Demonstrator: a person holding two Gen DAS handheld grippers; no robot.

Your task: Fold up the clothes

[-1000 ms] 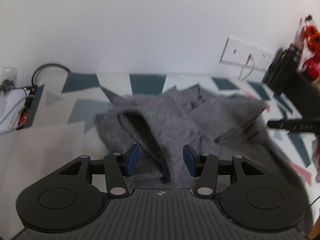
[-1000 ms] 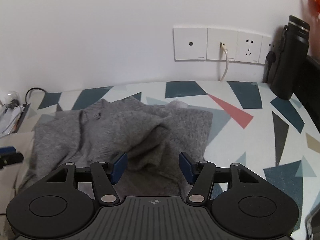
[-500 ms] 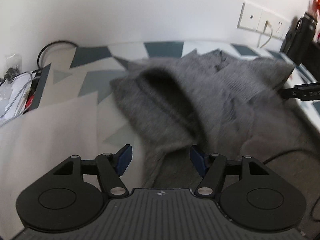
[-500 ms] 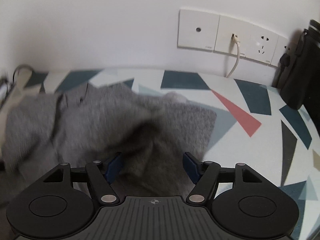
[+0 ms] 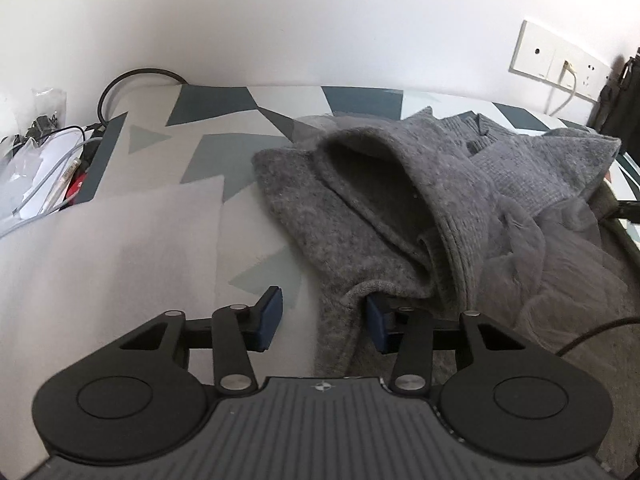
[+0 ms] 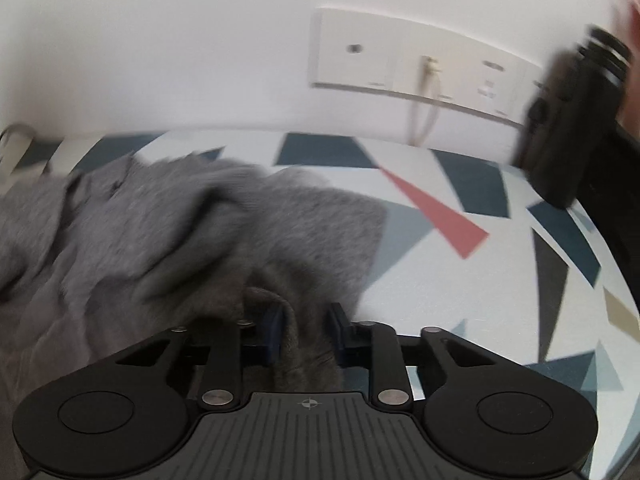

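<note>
- Right wrist view: right gripper (image 6: 302, 330), jaws just closing, pinches a fold of the grey sweater (image 6: 224, 232).
- Left gripper (image 5: 324, 322), jaws just narrowing, straddles the sweater's edge; grip uncertain.

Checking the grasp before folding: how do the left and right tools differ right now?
The left tool is wider, its pads not clamped on the sweater; the right tool is narrow, pinching a bunched fold. The left view is sharp, the right blurred. Both have just been closing on one sweater.

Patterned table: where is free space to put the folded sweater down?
Bare patterned table lies right of the grey sweater, up to the black bottle. Another free patch sits between the sweater and the cable clutter. The middle is crowded.
</note>
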